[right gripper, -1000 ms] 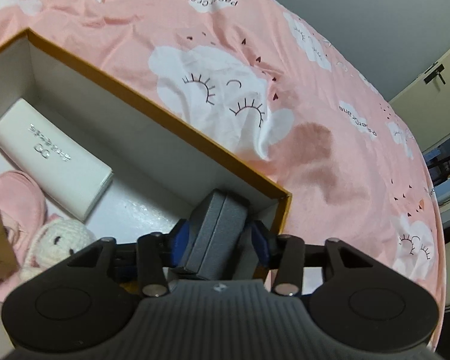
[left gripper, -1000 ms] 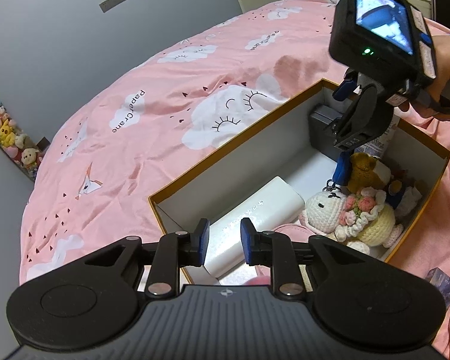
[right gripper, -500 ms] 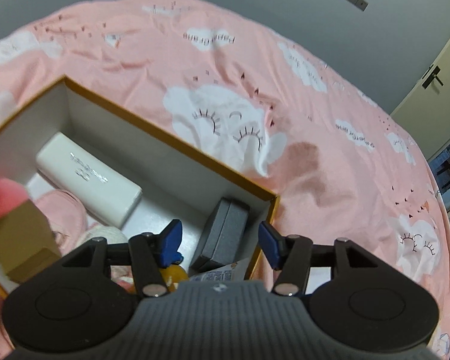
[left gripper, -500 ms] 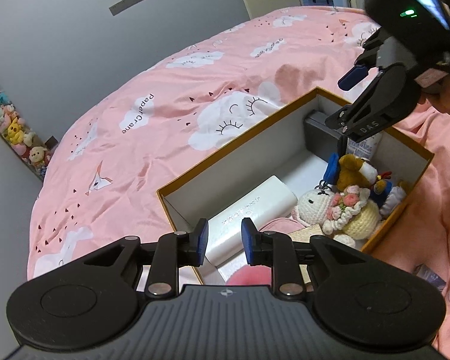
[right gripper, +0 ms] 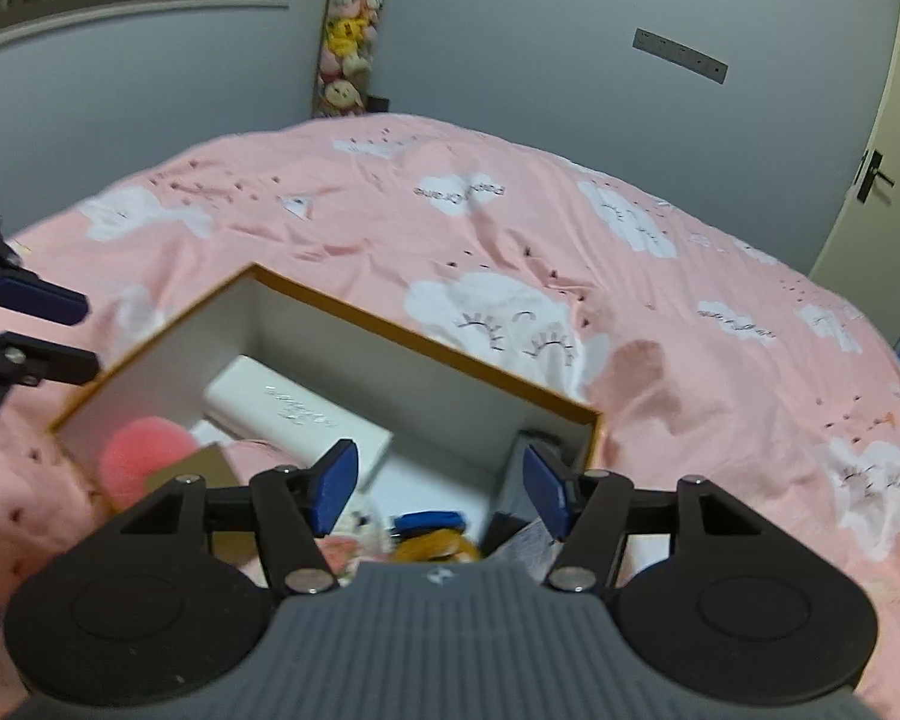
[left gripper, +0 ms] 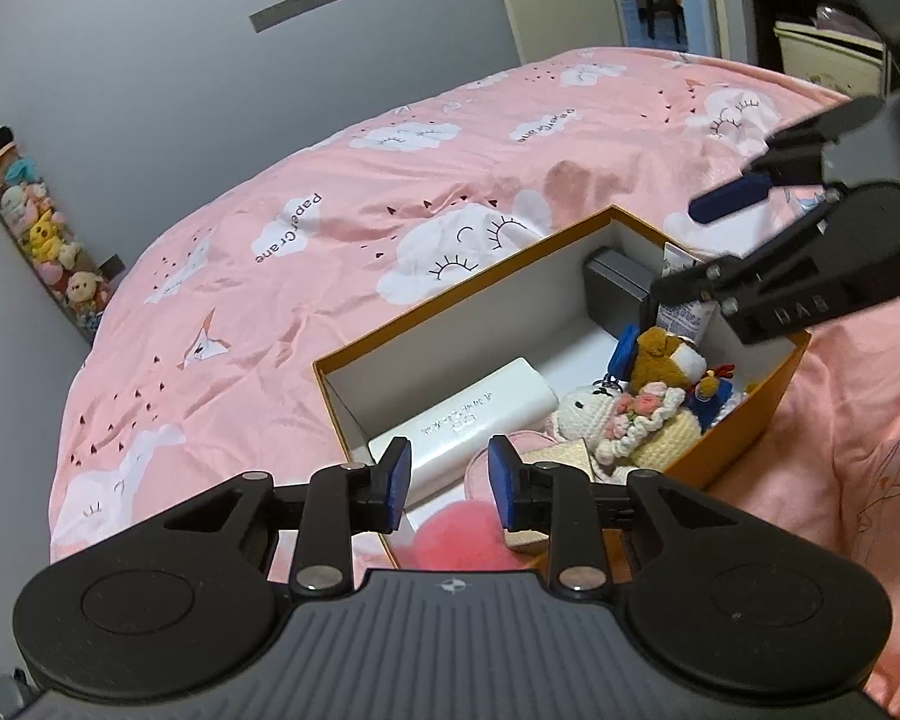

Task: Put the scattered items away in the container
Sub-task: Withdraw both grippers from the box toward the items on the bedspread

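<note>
The orange box (left gripper: 744, 414) on the pink bedspread (left gripper: 306, 312) is taken as the landmark. The right gripper (right gripper: 441, 489) is held above the box's right end with its blue pads spread wide and nothing between them; this pose is judged to suit a hand free to go for another stray item. The left gripper (left gripper: 450, 483) is held over the box's near left corner, its pads parted by a moderate gap and likewise carrying nothing, probably so the opening is left free for the other hand.

Inside the box, a dark grey case (left gripper: 621, 294) is seen leaning upright against the far right corner, where the walls appear to prop it. A long white case (left gripper: 480, 414) with small printed lettering is laid flat along the back wall. Toward the front wall a white crocheted toy (left gripper: 618, 420) with a pink floral collar and cream body is packed beside a brown plush (left gripper: 669, 354). A fuzzy pink ball (left gripper: 462, 540) and a tan packet (right gripper: 192, 468) are lodged at the left end, close under the left gripper.

No stray item is seen on the bedspread around the box, so the tidying is judged largely done, though the ground behind both tools is hidden.
</note>
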{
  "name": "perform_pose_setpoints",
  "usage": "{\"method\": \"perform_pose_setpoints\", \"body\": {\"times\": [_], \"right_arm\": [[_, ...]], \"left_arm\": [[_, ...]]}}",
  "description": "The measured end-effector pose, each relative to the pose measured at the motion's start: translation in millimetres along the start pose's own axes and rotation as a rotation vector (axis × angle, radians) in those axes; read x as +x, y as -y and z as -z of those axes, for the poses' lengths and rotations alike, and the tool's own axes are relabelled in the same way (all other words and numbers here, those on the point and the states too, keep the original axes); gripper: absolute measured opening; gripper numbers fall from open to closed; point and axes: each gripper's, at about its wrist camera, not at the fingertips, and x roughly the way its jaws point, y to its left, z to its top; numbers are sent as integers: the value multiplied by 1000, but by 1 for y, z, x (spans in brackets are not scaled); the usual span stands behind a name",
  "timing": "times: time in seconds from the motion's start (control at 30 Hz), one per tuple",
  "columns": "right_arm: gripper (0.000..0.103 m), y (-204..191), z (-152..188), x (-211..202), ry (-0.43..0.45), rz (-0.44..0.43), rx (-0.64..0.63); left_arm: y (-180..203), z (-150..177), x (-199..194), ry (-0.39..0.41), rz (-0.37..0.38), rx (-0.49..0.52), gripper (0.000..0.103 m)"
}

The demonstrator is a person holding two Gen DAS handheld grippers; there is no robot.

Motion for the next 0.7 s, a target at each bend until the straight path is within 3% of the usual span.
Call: {"method": "perform_pose_setpoints", "body": {"times": [0.13, 0.23, 0.33, 0.53, 0.7], "right_arm": [[68, -8, 15, -16, 29, -43, 45], [72, -14, 26, -26, 45, -66, 68], [75, -19, 39, -34, 38, -76, 90], [78, -28, 71, -36, -49, -144, 155], [77, -39, 103, -31, -144, -146, 209]], "left_arm": [[7, 10, -10, 5, 2, -48, 36], [8, 19, -14, -23, 15, -129, 46], [10, 31, -16, -58, 39, -190, 47], [16, 58, -16, -130, 118, -317, 48], [41, 79, -10, -207, 160, -302, 48]]}}
